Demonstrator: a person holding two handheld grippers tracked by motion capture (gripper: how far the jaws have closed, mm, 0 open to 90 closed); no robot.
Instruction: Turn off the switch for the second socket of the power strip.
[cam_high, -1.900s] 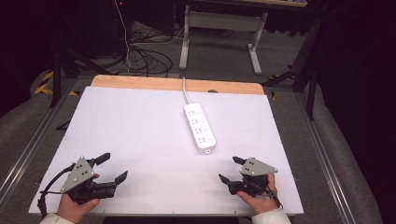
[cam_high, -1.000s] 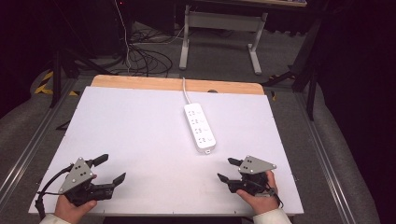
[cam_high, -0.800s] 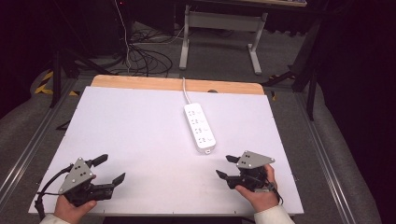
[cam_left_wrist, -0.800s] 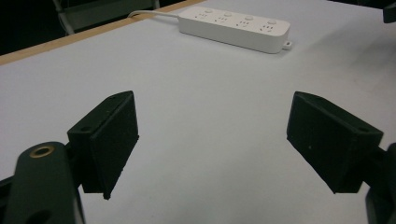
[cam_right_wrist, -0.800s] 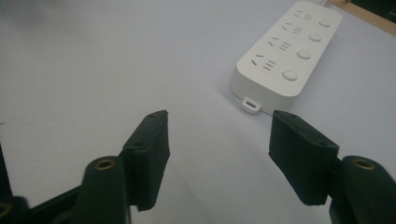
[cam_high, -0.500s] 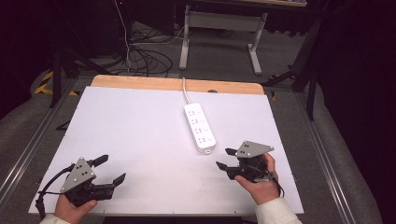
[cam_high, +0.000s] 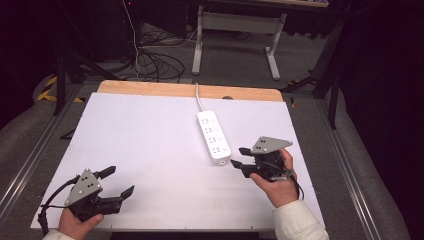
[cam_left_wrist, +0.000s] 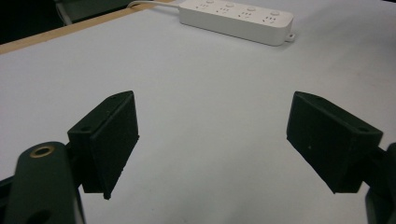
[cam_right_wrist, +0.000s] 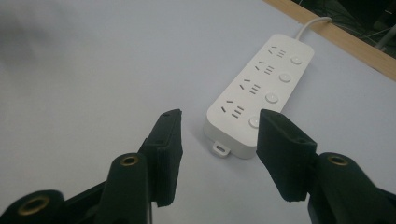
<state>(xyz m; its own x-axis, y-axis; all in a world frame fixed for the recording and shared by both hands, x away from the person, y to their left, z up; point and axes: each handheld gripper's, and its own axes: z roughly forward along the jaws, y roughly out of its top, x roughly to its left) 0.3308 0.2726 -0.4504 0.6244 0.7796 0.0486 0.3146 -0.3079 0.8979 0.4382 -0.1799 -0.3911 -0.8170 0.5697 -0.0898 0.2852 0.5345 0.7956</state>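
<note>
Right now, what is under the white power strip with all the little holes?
The power strip lies flat on the white table, and nothing else shows beneath it. Its underside is covered, so anything stuck there cannot be seen. Its cord runs off the far edge.

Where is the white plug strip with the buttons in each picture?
High view: the power strip lies at the middle of the white table, just left of the right hand-held gripper.
Left gripper view: it lies at the top edge, far beyond the open jaws.
Right gripper view: it lies right of centre, its near end just beyond the open jaws.
Shared landmark: the table's wooden back edge.
</note>
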